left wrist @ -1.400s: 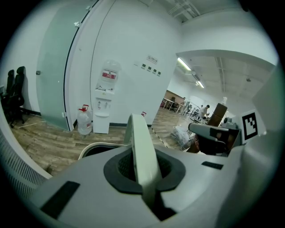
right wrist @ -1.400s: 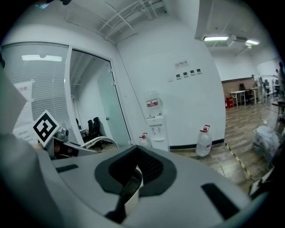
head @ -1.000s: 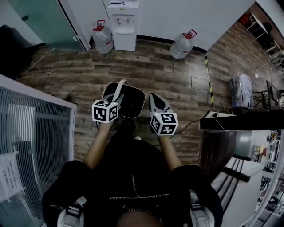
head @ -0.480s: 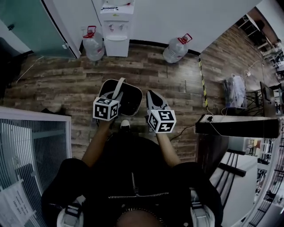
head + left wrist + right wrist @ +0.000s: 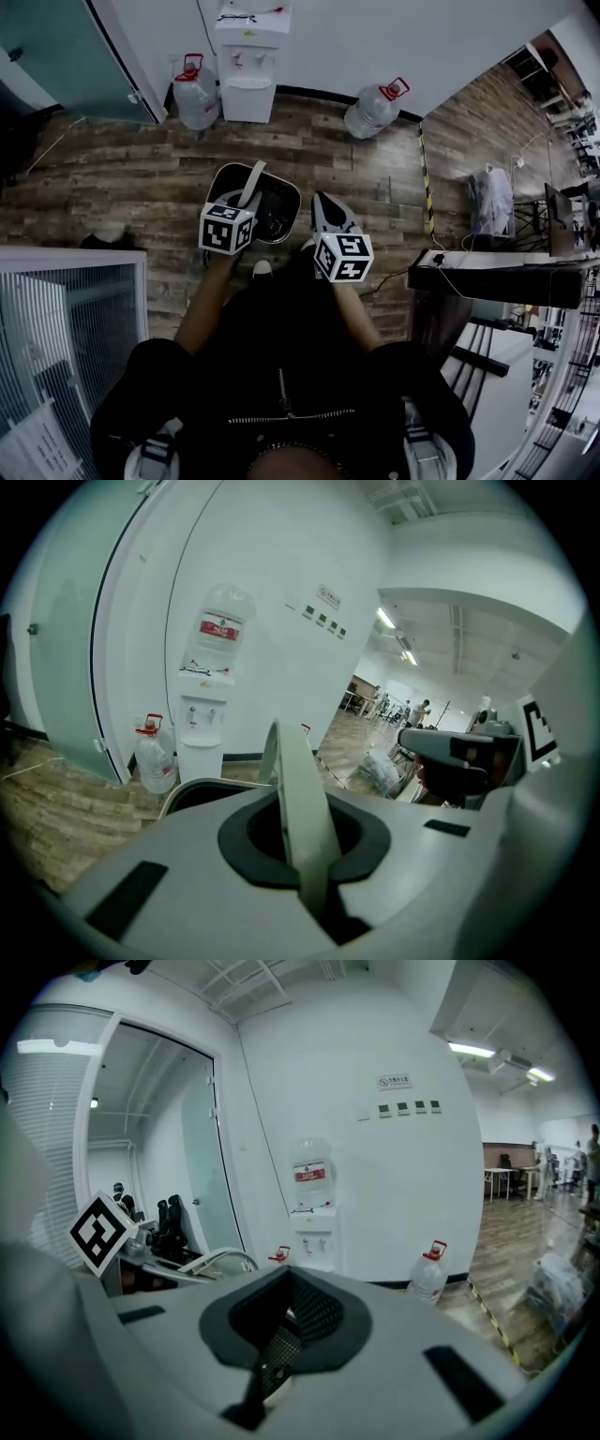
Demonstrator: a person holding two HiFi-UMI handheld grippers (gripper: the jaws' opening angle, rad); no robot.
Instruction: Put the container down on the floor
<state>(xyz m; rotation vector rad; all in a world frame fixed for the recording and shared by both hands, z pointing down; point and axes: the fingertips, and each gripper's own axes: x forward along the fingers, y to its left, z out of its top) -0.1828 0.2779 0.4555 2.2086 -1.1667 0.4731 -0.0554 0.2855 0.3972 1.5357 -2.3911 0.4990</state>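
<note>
While one container (image 5: 267, 202) hangs, two water jugs (image 5: 195, 91) (image 5: 375, 108) stand

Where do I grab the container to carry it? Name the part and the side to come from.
Take its arched handle at the top of the arch, coming from above. It stands upright over the open container and is thin enough to pinch. The left gripper is shut on it there.

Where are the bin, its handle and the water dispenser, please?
bin (image 5: 279, 202): head view, dark inner wall.
handle (image 5: 295, 808): left gripper view, middle of the pale strap.
water dispenser (image 5: 248, 98): head view, white lower front.
</note>
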